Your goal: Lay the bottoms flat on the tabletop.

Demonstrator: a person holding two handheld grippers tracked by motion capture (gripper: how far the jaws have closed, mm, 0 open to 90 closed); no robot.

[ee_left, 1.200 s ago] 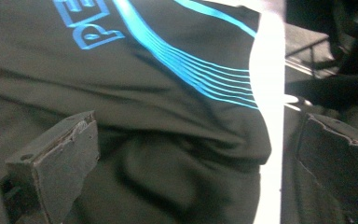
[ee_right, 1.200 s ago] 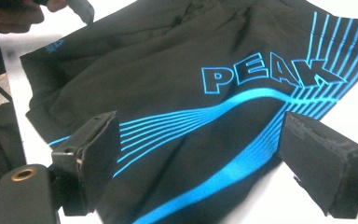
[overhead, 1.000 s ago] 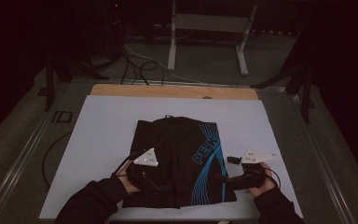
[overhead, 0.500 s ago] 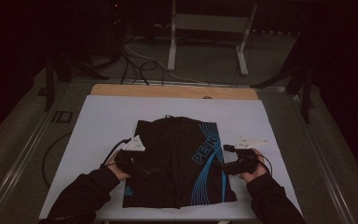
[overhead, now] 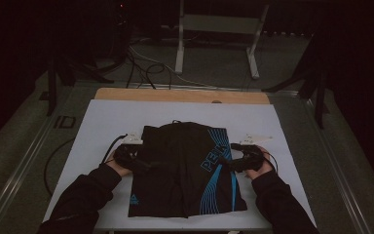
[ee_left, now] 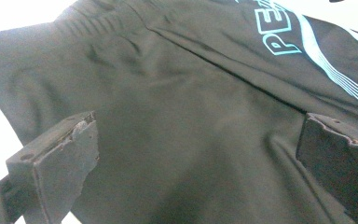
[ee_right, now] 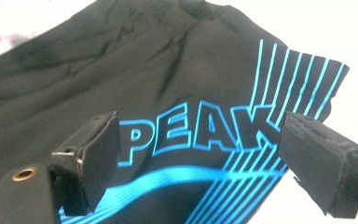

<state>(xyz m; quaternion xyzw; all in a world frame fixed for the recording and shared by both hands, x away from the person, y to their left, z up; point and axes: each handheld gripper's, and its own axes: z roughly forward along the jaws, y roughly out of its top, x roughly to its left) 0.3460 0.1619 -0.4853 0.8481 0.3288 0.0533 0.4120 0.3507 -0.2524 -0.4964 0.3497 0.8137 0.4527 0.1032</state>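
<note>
A pair of black shorts (overhead: 182, 168) with blue stripes and the word PEAK lies flat on the white table sheet (overhead: 102, 122). My left gripper (overhead: 143, 165) sits at the shorts' left edge, jaws open over plain black cloth (ee_left: 191, 135). My right gripper (overhead: 229, 165) sits at the right edge, open above the blue lettering (ee_right: 196, 130). Neither holds any fabric. In the left gripper view the open gripper (ee_left: 198, 163) has wide-spread jaws; in the right gripper view the gripper (ee_right: 200, 158) is the same.
The sheet covers a wooden table (overhead: 180, 95) with metal rails (overhead: 24, 161) at the sides. A cable (overhead: 53, 161) trails off the left. Beyond the far edge stand a metal frame (overhead: 219, 39) and floor cables (overhead: 141, 63).
Both grippers moved away from me along the shorts' sides, from the lower part up to about the middle. Both hands now rest at the garment's edges.
</note>
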